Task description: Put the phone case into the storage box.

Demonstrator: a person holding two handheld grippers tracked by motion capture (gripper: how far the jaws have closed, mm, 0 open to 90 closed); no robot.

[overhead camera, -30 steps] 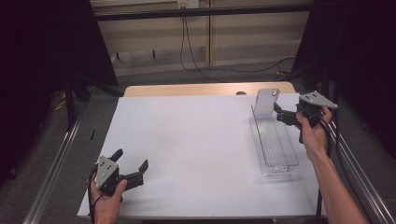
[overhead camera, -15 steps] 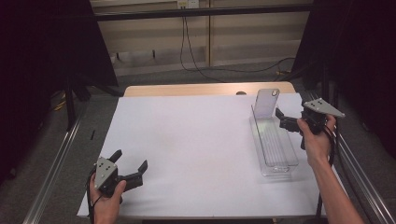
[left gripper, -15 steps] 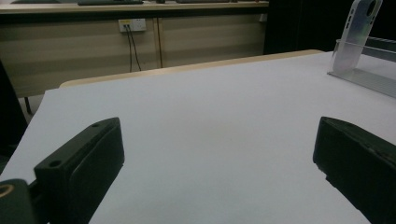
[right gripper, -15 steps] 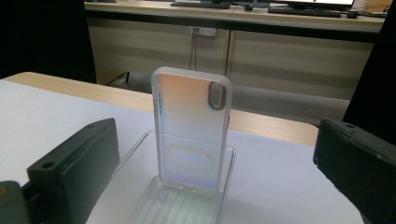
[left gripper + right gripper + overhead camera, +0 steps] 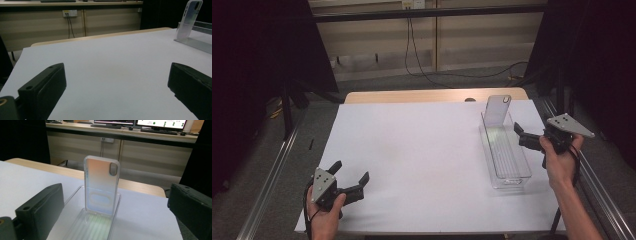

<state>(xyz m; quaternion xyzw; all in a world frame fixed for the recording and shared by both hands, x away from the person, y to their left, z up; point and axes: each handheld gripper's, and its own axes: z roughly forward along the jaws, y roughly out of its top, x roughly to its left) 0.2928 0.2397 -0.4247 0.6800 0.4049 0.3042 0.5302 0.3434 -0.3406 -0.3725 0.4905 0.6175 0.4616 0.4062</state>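
A: Starting with the big white-covered counter [image 5: 422, 155] — what could go wrong on it?

B: The long clear plastic tray [image 5: 507, 157] sits near its right edge, light and smooth by the look of it. I judge that a sideways nudge from the right tool [image 5: 526, 140] could slide it or swing it round.

A: And the translucent white phone case [image 5: 101, 188] with the camera cut-out?

B: It stands nearly upright at the tray's far end, leaning against the end wall. That is the bigger risk: a jaw that clips the rim or the case's edge would likely tip it flat or out over the wall.

A: How is the right tool set?

B: Released, jaws wide apart, grasping nothing; it hovers just beside the tray's right wall and points across at it. In the right gripper view the case stands between the two jaws, farther off.

A: The left tool [image 5: 349, 182]?

B: Also spread wide and empty, low over the counter's near left corner, well apart from the tray.
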